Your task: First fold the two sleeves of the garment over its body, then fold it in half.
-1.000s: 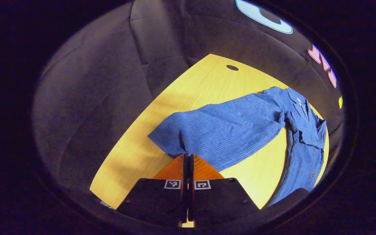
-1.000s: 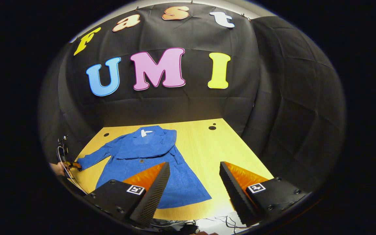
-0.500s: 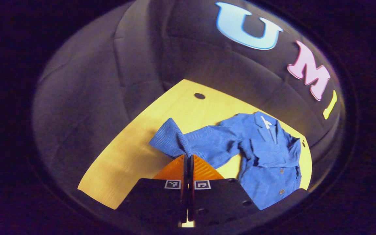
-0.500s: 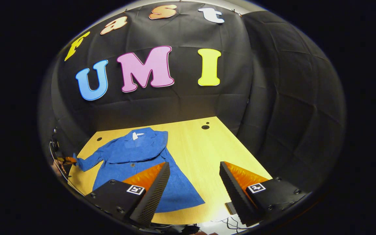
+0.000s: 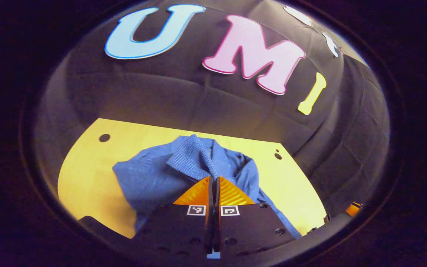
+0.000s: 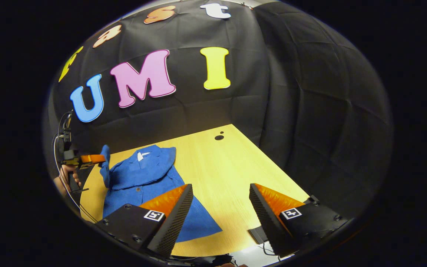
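A blue button-up garment (image 6: pixel 143 178) lies on the yellow wooden table (image 6: pixel 228 167), collar toward the booth wall. One sleeve lies folded across its chest. My left gripper (image 5: pixel 214 180) is shut on the cuff of the other sleeve (image 5: pixel 187 155) and holds it lifted above the garment's body (image 5: pixel 150 181). In the right gripper view that same gripper (image 6: pixel 102 158) shows at the left, held by a hand (image 6: pixel 65 178), with the sleeve (image 6: pixel 105 170) hanging from it. My right gripper (image 6: pixel 221 198) stands open above the table's near edge, beside the garment's hem, with nothing between its fingers.
The table has small round holes near its far corners (image 6: pixel 219 137) (image 5: pixel 104 138). A dark flat object (image 6: pixel 260 234) and cables lie at the near edge below my right gripper. Bare tabletop stretches right of the garment.
My left gripper has lifted the sleeve off the table and swung it inward over the garment's body. The right gripper stays open and has drifted slightly right.
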`<state>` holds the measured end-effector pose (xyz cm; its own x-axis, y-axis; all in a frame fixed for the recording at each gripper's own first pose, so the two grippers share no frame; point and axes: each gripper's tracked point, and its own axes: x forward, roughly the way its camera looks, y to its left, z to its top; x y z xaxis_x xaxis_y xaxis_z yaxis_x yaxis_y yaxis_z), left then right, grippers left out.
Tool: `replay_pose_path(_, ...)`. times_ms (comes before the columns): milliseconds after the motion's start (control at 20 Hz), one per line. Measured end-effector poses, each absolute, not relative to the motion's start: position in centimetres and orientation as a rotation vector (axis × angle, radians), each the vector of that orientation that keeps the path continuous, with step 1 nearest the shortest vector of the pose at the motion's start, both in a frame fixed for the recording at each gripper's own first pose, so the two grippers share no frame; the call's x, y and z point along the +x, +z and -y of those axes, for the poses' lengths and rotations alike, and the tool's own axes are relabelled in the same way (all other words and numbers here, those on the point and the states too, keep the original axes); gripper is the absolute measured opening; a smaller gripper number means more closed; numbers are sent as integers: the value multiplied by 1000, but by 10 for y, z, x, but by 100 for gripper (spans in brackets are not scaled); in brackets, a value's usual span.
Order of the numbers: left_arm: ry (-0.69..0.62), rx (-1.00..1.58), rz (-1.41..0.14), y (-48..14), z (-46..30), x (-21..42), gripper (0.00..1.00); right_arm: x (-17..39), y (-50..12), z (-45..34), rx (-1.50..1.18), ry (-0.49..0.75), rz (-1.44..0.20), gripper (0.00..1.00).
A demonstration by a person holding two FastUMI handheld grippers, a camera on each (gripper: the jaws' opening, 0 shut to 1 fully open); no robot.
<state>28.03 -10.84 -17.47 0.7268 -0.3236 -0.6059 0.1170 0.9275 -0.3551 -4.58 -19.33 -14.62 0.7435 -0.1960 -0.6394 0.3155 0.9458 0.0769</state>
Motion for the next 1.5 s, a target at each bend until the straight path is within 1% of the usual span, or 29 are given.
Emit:
replay_pose_path(150,-298,-303,-730,-186,194,309,1,-50,-161,207,213,-285,-710,98)
replay_pose_path(200,-310,-313,-740,-190,215,316,7,-48,-161,209,210,-276,-702,98)
replay_pose_path(300,-333,-356,-746,-190,249,324,46,-44,-164,209,191,-255,-695,98)
replay_pose_path(400,-321,-372,-739,-196,262,323,83,-37,-169,203,191,-229,-702,98)
replay_pose_path(500,-309,-354,-713,-198,260,315,85,-34,-180,194,201,-205,-725,98)
replay_pose_path(650,-271,-320,-688,-197,226,276,85,-36,-205,179,227,-167,-790,98)
replay_pose_path(850,-184,-225,-699,-213,141,187,85,-42,-246,153,246,-121,-912,98)
replay_pose_path(1000,-118,-111,-819,-254,74,88,85,-70,-287,142,200,-114,-1096,98)
replay_pose_path(1200,17,-89,-1019,-313,11,-21,85,-86,-312,125,162,-76,-1198,99)
replay_pose_path(1350,87,-96,-1121,-340,-5,-58,85,-92,-327,124,123,-77,-1249,99)
replay_pose_path(1500,82,-101,-1175,-357,-4,-67,85,-96,-339,120,114,-76,-1295,99)
